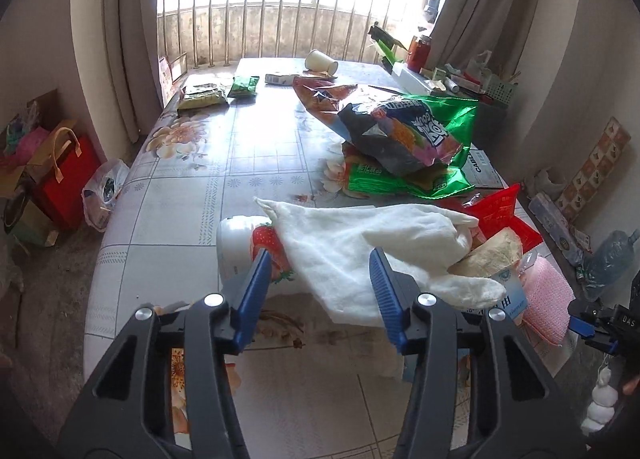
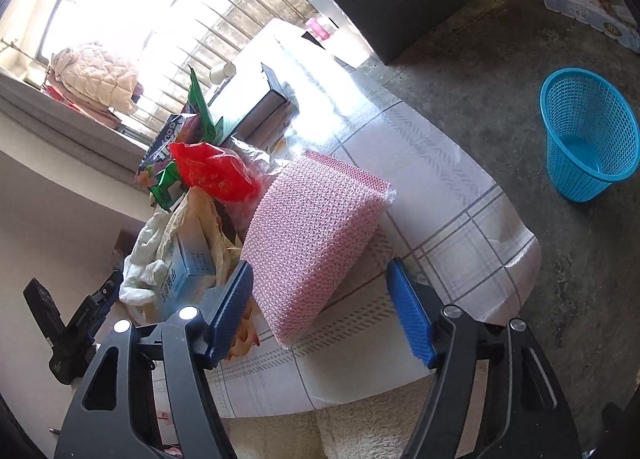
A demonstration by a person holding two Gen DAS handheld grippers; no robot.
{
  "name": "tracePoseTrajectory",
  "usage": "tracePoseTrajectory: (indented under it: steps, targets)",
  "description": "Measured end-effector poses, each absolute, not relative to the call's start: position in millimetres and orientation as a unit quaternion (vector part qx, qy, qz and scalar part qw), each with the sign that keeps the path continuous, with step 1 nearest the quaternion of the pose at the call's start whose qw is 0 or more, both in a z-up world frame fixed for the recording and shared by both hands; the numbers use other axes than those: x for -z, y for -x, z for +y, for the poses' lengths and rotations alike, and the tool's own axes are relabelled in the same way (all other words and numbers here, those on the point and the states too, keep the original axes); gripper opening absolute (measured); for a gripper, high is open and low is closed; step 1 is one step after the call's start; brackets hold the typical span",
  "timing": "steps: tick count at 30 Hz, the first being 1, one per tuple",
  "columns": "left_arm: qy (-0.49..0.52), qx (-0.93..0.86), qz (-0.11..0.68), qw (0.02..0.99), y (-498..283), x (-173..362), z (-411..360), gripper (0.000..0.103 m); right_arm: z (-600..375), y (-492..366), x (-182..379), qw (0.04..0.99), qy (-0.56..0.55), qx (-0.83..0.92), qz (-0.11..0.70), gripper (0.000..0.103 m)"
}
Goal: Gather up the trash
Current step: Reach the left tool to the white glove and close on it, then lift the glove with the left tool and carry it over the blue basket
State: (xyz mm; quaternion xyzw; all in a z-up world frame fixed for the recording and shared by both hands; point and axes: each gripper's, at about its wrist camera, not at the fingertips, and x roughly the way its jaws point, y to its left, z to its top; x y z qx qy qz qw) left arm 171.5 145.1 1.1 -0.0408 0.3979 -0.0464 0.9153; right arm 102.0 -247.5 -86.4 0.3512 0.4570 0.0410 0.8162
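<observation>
My left gripper [image 1: 320,283] is open just in front of a white cloth [image 1: 380,255] that lies over a white strawberry-print bottle [image 1: 244,243] near the table's front edge. Behind it lie green and dark snack bags [image 1: 404,135] and a red wrapper [image 1: 500,215]. My right gripper [image 2: 320,303] is open around the near end of a pink mesh-patterned pad [image 2: 312,235] at the table corner. That pad also shows in the left wrist view [image 1: 546,303]. A blue mesh trash basket [image 2: 588,139] stands empty on the floor at right.
A floral tablecloth covers the table [image 1: 192,179]. A paper cup [image 1: 320,61] and small snack packets [image 1: 202,97] lie at the far end. A blue box [image 2: 192,267] and red wrapper [image 2: 216,171] sit left of the pad. Bags [image 1: 60,179] stand on the left floor.
</observation>
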Motion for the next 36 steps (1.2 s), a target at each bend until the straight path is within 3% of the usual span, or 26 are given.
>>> tracePoseTrajectory:
  steps: [5,11,17,25,36]
  targets:
    - [0.013,0.048,0.402,0.914,-174,5,143,0.023,-249,-106,91,0.809,-0.362,-0.04,0.46,0.044]
    - [0.008,0.053,0.395,0.917,-171,6,144,0.002,-258,-106,98,0.792,-0.404,-0.06,0.455,0.034]
    - [0.023,0.065,0.361,0.93,-166,-15,147,0.0,-269,-100,93,0.786,-0.434,-0.074,0.434,0.027]
    - [0.028,0.09,0.278,0.956,-145,-77,137,0.0,-283,-85,66,0.809,-0.433,-0.084,0.389,0.026]
    - [-0.011,0.184,0.193,0.964,-126,-156,48,0.0,-341,-33,42,0.836,-0.449,-0.056,0.311,0.026]
